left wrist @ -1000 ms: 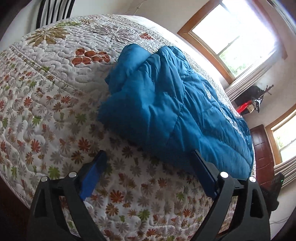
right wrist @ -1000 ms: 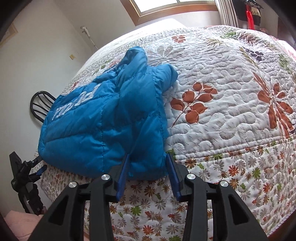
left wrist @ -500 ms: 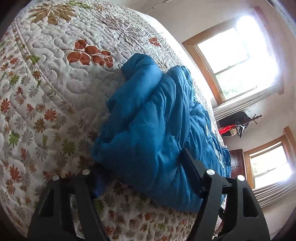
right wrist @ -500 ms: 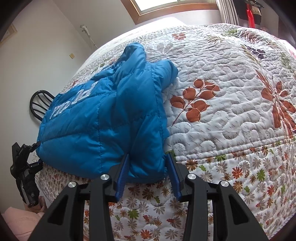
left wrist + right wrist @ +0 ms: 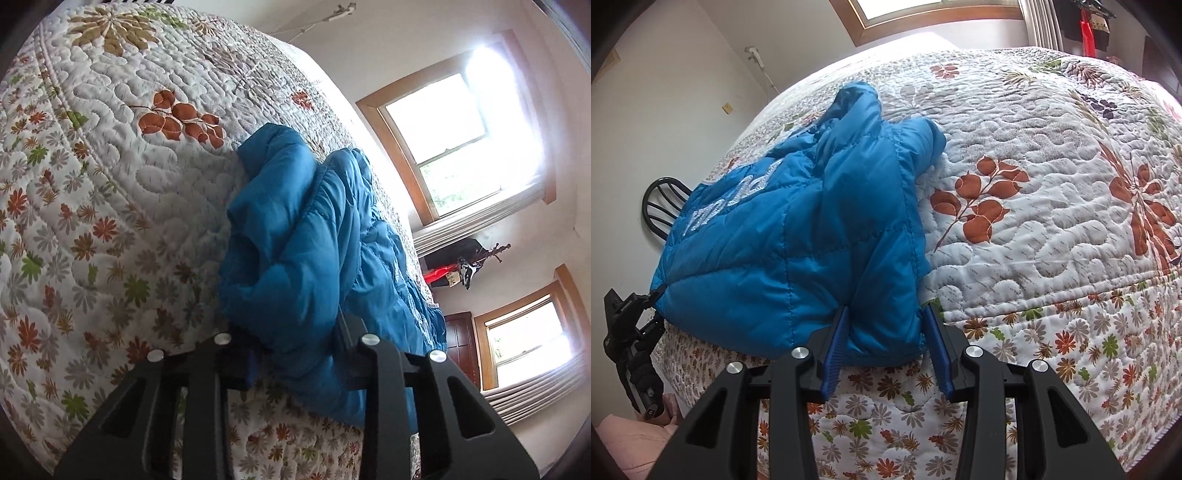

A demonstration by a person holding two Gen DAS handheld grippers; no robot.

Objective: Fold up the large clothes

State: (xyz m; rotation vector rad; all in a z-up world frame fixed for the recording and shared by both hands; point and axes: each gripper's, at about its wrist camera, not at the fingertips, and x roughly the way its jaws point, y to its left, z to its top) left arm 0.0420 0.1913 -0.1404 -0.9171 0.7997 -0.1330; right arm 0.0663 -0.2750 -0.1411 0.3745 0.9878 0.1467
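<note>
Now left gripper [image 5: 295, 350] closing onto jacket [image 5: 295, 240] hem after gaping 1 s ago; right gripper [image 5: 884, 343] clamped on hem. Ready to lift and fold.

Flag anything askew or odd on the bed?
The blue quilted puffer jacket lies rumpled, its bottom hem hanging over the edge of the floral quilted bedspread, a sleeve bunched on top. No damage visible; nothing else stands out.

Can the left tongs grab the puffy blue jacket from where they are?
Probably yes. The left tongs are closing with the near edge of the puffy blue quilted jacket already bunched between them at the side of the flowered quilt. Nothing blocks them, though how firmly they grip cannot be seen.
</note>
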